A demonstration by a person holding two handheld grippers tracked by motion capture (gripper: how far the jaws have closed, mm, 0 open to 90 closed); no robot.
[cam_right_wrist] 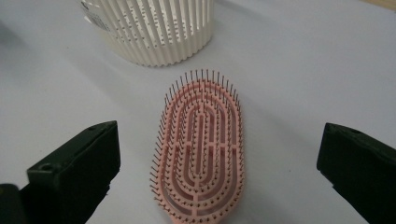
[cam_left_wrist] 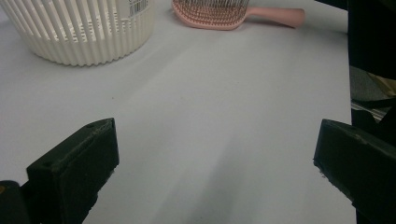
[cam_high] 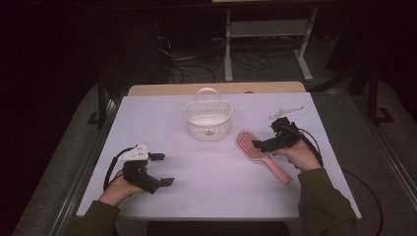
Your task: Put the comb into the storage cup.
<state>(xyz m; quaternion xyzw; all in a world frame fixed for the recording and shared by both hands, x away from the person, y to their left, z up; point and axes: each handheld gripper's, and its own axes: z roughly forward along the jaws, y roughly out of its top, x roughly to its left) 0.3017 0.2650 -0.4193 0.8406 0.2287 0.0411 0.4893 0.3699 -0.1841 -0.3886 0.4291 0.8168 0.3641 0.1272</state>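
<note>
Pink plastic, bristles up: the brush lies flat on the white table, right of centre, its head toward the basket and its handle running near and right. Brush and basket sit close but apart, the brush just to the basket's right and a little nearer the person.

The right gripper hovers over the brush, jaws spread wide with the head between them in the right gripper view; neither jaw touches it. The person's right hand sits over the handle.

The basket is white slatted plastic with its hoop handle upright, standing mid-table toward the far edge. It looks empty from above.

The left gripper rests well away at the near left, jaws wide open on nothing but bare table, pointed toward basket and brush.

Judged from this, the work is at its start: the brush is not yet gripped or lifted. The grasp, the lift and presumably the drop into the basket all remain.
</note>
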